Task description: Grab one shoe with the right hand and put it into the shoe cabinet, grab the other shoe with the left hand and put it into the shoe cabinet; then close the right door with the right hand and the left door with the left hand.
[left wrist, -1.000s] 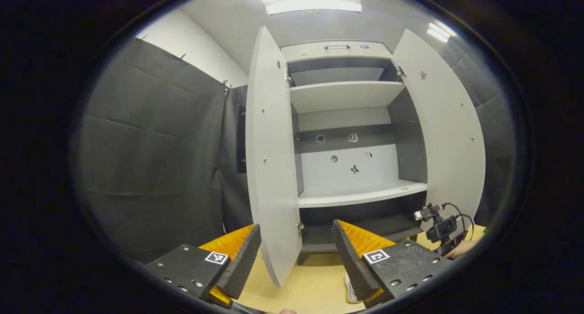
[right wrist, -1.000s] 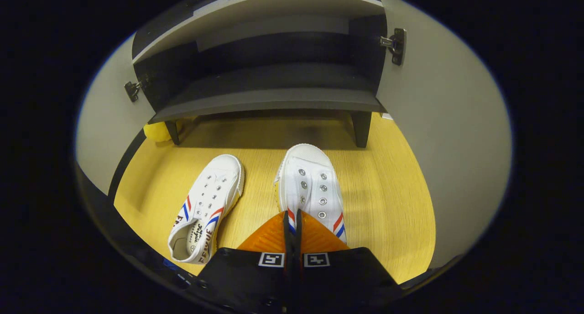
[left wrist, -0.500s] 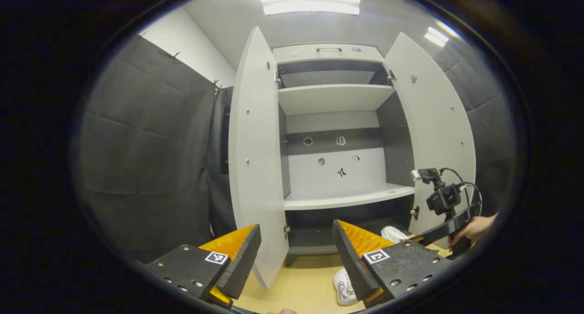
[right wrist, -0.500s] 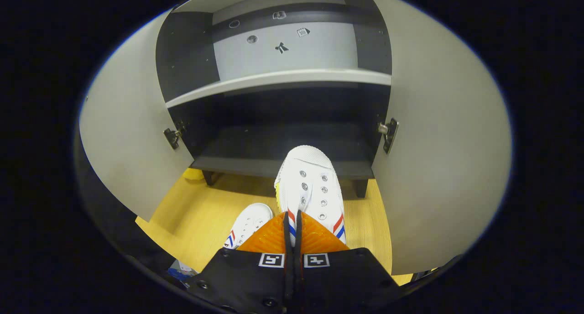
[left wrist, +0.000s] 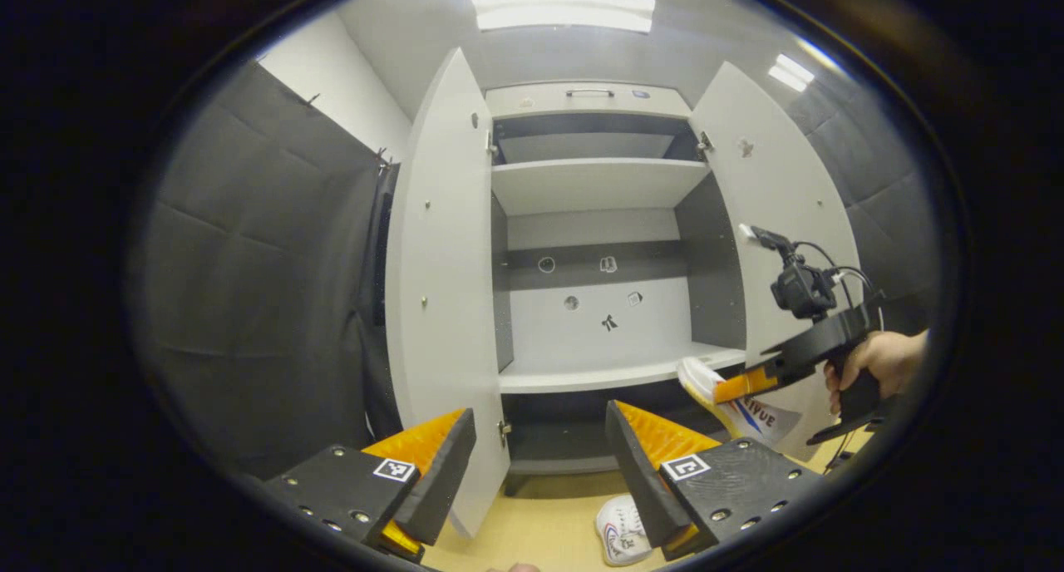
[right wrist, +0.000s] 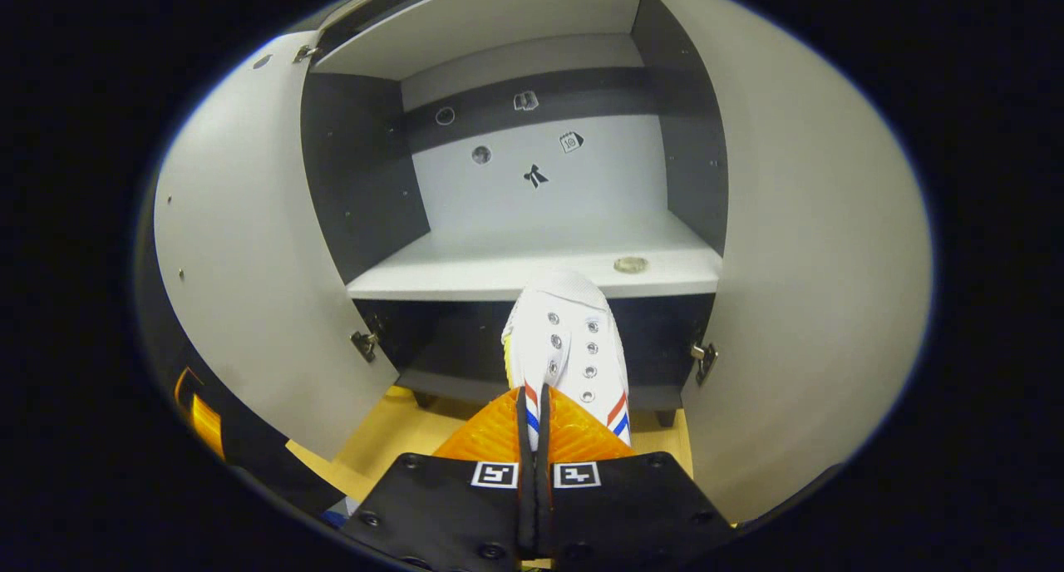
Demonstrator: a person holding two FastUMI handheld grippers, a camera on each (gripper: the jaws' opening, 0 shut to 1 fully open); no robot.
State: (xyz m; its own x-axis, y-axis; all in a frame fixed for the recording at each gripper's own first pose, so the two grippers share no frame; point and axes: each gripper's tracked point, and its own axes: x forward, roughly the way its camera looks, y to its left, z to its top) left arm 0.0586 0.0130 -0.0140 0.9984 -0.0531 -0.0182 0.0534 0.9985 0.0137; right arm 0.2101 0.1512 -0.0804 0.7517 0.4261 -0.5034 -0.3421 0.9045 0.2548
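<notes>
In the left gripper view, your left gripper [left wrist: 540, 464] waits with its fingers spread wide and nothing between them, held back so the right hand has the opening to itself; the other shoe [left wrist: 619, 532] lies on the yellow wooden floor [left wrist: 532, 539] just in front of the shoe cabinet [left wrist: 594, 223], beside the foot of the left door [left wrist: 440, 306]; off to the right your hand [left wrist: 873, 368] carries the right gripper [left wrist: 744, 385] with a white shoe [left wrist: 731, 401] at the front edge of the middle shelf [left wrist: 598, 378].

In the right gripper view, your right gripper [right wrist: 532, 422] is closed tight on the shoe [right wrist: 565, 339] at its heel end, toe forward, level with the front edge of the shelf [right wrist: 499, 264]; I judge that keeps it ready to slide in; the right door [right wrist: 815, 306] stands open beside it.
</notes>
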